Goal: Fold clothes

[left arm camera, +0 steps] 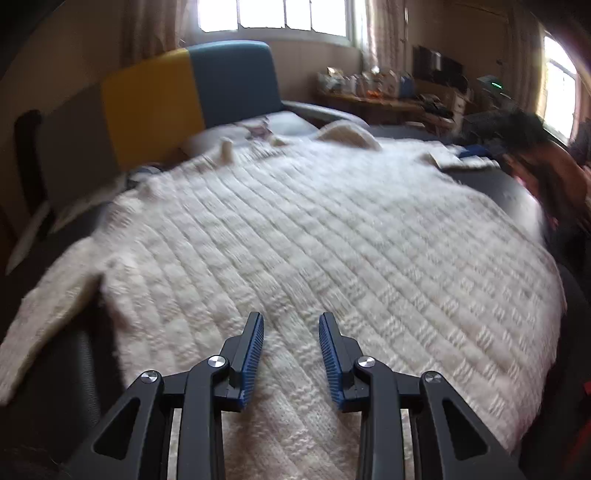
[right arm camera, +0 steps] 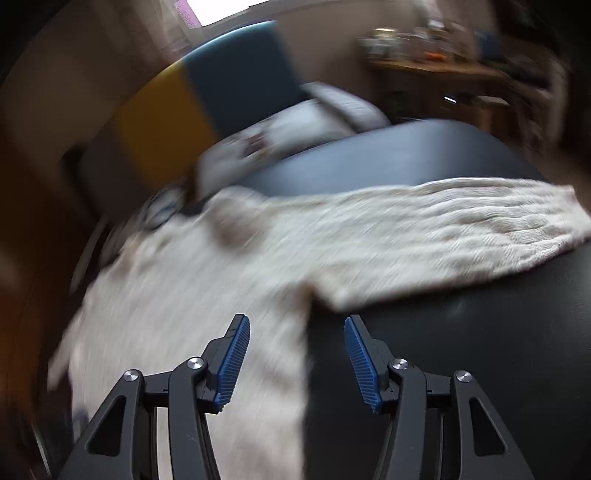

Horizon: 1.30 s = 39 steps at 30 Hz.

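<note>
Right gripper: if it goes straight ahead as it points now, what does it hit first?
Probably the cream knit sweater: the right gripper is open, straddling its side edge over the dark surface, with the sleeve lying across ahead. Blur makes depth uncertain.

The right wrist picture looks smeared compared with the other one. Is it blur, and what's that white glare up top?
Right wrist view: strong motion blur smears the cream knit sweater, though the right gripper stays sharp. Left wrist view: milder blur, the knit ribs readable; the windows are blown out white. Both views bend at the edges, a fisheye effect.

A dark, smooth-topped table [right arm camera: 480, 350] carries everything. A cream ribbed knitted sweater [left arm camera: 314, 240] lies spread flat on it, one sleeve [right arm camera: 461, 229] outstretched.
</note>
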{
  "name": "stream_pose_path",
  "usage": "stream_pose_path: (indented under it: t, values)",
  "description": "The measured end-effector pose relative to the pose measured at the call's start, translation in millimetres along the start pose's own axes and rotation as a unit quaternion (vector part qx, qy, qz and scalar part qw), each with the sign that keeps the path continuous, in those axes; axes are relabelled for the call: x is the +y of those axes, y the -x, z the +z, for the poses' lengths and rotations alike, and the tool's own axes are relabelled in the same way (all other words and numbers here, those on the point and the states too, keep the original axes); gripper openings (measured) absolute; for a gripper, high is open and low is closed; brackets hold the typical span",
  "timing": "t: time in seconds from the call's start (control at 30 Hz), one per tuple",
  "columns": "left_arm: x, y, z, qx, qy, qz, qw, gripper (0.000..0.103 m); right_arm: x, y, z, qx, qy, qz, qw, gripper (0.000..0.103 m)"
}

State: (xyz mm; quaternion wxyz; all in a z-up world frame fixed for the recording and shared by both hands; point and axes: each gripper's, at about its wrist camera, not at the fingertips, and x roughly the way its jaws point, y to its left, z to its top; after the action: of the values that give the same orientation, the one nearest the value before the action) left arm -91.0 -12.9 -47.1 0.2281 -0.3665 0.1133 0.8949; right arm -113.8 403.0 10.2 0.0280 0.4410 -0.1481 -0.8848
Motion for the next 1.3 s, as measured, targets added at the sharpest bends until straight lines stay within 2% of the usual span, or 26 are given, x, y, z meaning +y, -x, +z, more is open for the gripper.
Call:
stream_pose_path:
  t: [0.07, 0.13, 0.17, 0.23, 0.3, 0.47, 0.57, 0.63, 0.67, 0.73, 0.77, 0.83, 0.93, 1.13, 1.27, 1.3]
  values:
    - [3.9, 2.4, 2.0, 0.000, 0.014, 0.021, 0.9997, 0.031, 16.2, 2.4, -21.5, 0.027, 0.045, -0.016, 0.998, 0.052]
    - [11.2, 1.8, 1.5, 0.007, 0.028, 0.042, 0.9987, 0.031, 22.3, 0.1, -36.1, 0.038, 0.057, -0.030, 0.997, 0.050]
    - [14.4, 1.1, -0.3, 0.010, 0.032, 0.049, 0.9982, 0.031, 24.3, -1.7, -42.1, 0.039, 0.059, -0.031, 0.997, 0.046]
    - [19.2, -1.1, -6.4, 0.019, 0.032, 0.061, 0.9974, 0.031, 28.1, -6.6, -53.1, 0.044, 0.079, -0.043, 0.995, 0.006]
    - [22.4, -2.8, -12.9, 0.021, 0.030, 0.068, 0.9970, 0.031, 27.7, -13.1, -61.2, 0.053, 0.093, -0.066, 0.992, 0.005]
    - [24.2, -7.6, -19.9, 0.017, 0.002, 0.090, 0.9957, 0.035, 14.7, -9.7, -74.0, 0.030, 0.070, -0.090, 0.993, 0.003]
    - [27.5, -7.5, -16.4, 0.022, 0.003, 0.084, 0.9962, 0.035, 22.1, -4.8, -76.8, 0.018, 0.099, -0.099, 0.990, 0.008]
    - [34.4, -0.7, -14.8, 0.029, 0.027, 0.070, 0.9968, 0.035, 28.4, 10.9, -76.4, 0.013, 0.097, -0.080, 0.992, 0.022]
    - [37.1, 5.0, -15.3, 0.030, 0.041, 0.065, 0.9966, 0.035, 33.7, 22.1, -78.2, 0.003, 0.098, -0.051, 0.994, 0.026]
    - [39.3, 21.3, -21.3, 0.020, 0.064, 0.046, 0.9967, 0.035, 47.7, 37.1, -85.5, -0.001, 0.116, -0.010, 0.993, 0.050]
    - [39.6, 29.0, -25.4, 0.018, 0.072, 0.041, 0.9964, 0.035, 55.8, 41.0, -89.8, 0.004, 0.130, 0.000, 0.992, 0.052]
    - [39.7, 41.1, -32.8, 0.020, 0.084, 0.039, 0.9955, 0.035, 74.9, 42.1, -100.1, 0.020, 0.163, 0.014, 0.986, 0.052]
    - [45.7, 53.7, -45.3, 0.030, 0.118, 0.031, 0.9921, 0.035, 91.3, 38.5, -112.6, 0.029, 0.180, 0.023, 0.983, 0.052]
    - [67.2, 63.9, -74.4, 0.066, 0.223, -0.016, 0.9726, 0.036, 112.4, 19.8, -123.4, 0.043, 0.172, 0.044, 0.983, 0.052]
    - [64.3, 69.6, -88.4, 0.069, 0.235, -0.023, 0.9694, 0.037, 132.2, 17.3, -129.8, 0.044, 0.195, 0.066, 0.978, 0.052]
    - [62.2, 70.1, -90.0, 0.067, 0.236, -0.028, 0.9690, 0.041, 135.1, 15.5, -131.2, 0.048, 0.199, 0.067, 0.977, 0.052]
